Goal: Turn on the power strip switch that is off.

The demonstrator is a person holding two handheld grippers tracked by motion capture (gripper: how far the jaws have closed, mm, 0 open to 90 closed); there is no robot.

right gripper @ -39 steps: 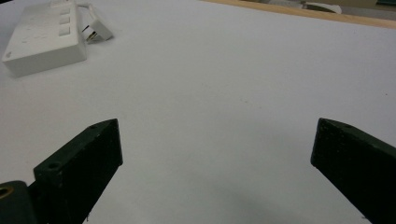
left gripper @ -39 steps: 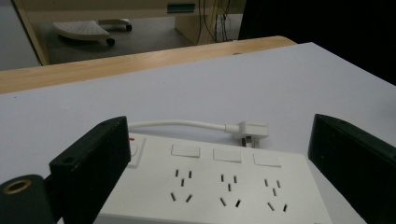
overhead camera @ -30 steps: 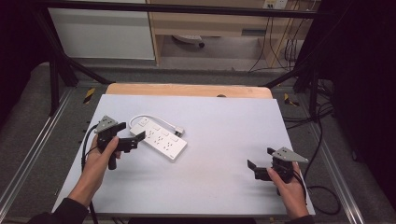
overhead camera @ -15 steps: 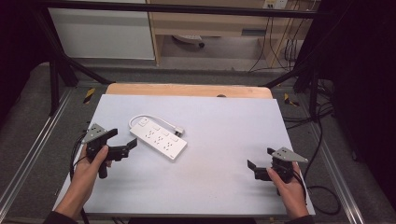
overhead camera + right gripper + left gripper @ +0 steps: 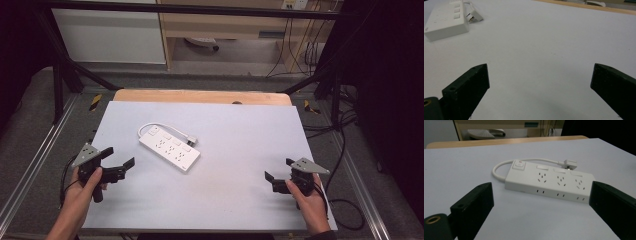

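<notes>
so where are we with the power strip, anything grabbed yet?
Nothing done yet. The power strip lies flat on the table, cord looped, plug loose beside it. Left gripper is open and aimed at it; right gripper is open, well off. Grasp remains.

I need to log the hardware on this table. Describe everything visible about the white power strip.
The power strip is a long white block, plastic by its look, lying flat and diagonal on the pale table, left of centre. Its top carries three groups of sockets, three rectangular buttons and a larger switch at one end. More slots run along its side. A short white cord loops from the switch end round to a white plug lying behind it. Neither gripper touches it; the left gripper, fingers open, faces it.
</notes>
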